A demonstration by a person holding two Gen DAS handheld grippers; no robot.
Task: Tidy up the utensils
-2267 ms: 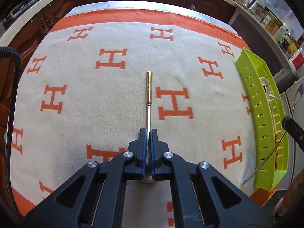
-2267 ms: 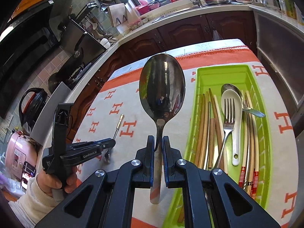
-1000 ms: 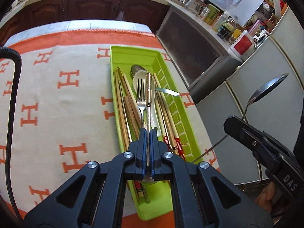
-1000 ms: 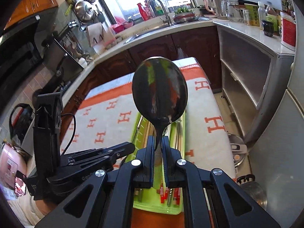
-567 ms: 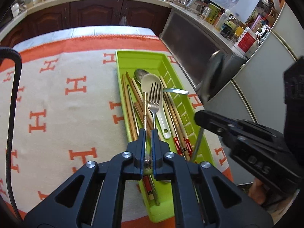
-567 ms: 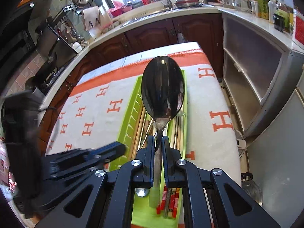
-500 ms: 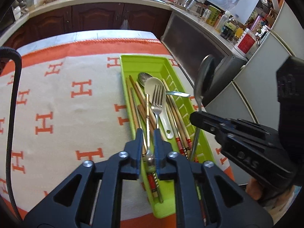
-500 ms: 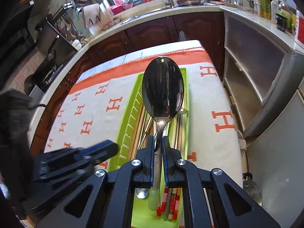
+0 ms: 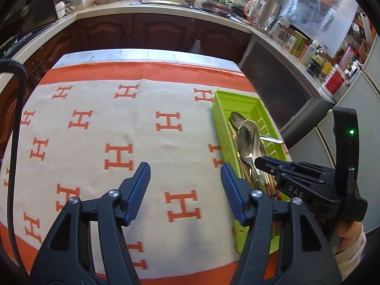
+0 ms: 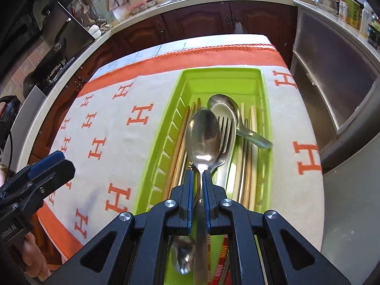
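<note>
Right gripper [image 10: 197,178] is clamped on the neck of a large steel spoon [image 10: 203,137], bowl pointing to 12 o'clock, low over the green tray [image 10: 261,80] — likely the placing step. To do it well: lower until the handle lies along the tray's length on the pile of chopsticks [image 10: 180,147], then part the fingers and lift straight out, so the fork [image 10: 224,130] and white spoon [image 10: 229,116] at 1 o'clock are not dragged. Left gripper [image 9: 185,190] hangs over the H-patterned cloth [image 9: 95,123] with its fingers wide apart, holding nothing; the tray sits at its 2 o'clock. Hard to tell — whether the spoon's bowl already touches the fork; its handle end is blurred below the fingers, and the tray's near end is hidden by the gripper body.
</note>
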